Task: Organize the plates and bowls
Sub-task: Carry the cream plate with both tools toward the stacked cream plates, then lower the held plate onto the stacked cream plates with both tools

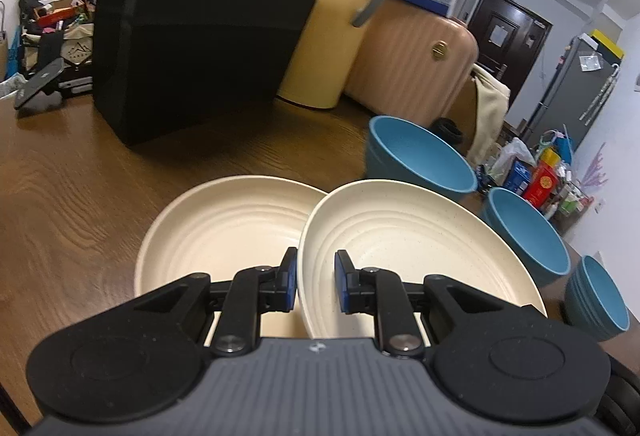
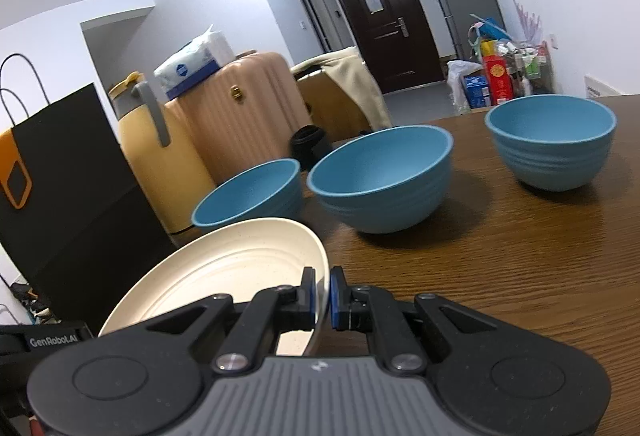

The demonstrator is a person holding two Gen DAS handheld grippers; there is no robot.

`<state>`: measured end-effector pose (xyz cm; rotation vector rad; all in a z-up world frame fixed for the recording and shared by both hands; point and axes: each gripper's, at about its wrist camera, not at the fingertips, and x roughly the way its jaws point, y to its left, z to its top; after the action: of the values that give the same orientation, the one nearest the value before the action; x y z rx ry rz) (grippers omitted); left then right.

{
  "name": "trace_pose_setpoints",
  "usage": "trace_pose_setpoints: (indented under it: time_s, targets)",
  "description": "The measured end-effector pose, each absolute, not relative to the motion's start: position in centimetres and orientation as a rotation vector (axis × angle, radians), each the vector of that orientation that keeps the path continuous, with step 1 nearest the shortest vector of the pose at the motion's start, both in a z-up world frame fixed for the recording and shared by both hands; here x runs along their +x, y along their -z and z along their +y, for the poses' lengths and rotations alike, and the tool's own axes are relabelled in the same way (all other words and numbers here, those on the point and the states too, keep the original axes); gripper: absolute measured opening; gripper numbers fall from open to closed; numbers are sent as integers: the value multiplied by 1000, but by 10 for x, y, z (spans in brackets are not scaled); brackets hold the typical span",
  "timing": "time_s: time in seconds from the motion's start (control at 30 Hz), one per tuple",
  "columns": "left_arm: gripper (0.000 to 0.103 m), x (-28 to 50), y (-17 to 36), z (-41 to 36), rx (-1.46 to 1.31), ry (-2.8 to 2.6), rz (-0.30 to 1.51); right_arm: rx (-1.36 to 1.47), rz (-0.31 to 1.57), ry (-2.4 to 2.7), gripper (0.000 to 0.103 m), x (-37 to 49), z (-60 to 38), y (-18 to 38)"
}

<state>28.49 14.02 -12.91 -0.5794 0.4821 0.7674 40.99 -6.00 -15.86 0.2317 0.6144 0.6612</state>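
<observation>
In the left wrist view my left gripper (image 1: 316,278) is shut on the left rim of a tilted cream plate (image 1: 408,236). A second cream plate (image 1: 224,224) lies on the table just to its left, partly under it. In the right wrist view my right gripper (image 2: 322,294) is shut on the right rim of a raised, tilted cream plate (image 2: 232,268). The left gripper's housing (image 2: 52,340) shows beside that plate's left edge; I cannot tell whether both grip one plate. Three blue bowls (image 2: 248,195) (image 2: 380,175) (image 2: 552,147) stand upright in a row beyond, also along the right as bowls (image 1: 420,155) (image 1: 528,232) (image 1: 600,296).
The wooden table (image 2: 520,276) stretches ahead. A tall black bag (image 1: 200,15) stands at its far side. Behind are a yellow bin (image 1: 320,43) and a pink suitcase (image 1: 416,59). Clutter (image 1: 52,27) sits at the far left corner.
</observation>
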Motion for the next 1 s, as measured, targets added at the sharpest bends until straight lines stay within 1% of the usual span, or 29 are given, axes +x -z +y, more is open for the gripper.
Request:
trace_pose_setpoints:
  time_s: [0.5, 1.0]
  targets:
    - [19, 255, 132, 178, -558, -852, 498, 173, 637, -744, 8, 389, -7, 160]
    - [19, 252, 142, 186, -459, -858, 597, 3, 670, -747, 9, 373, 21, 170]
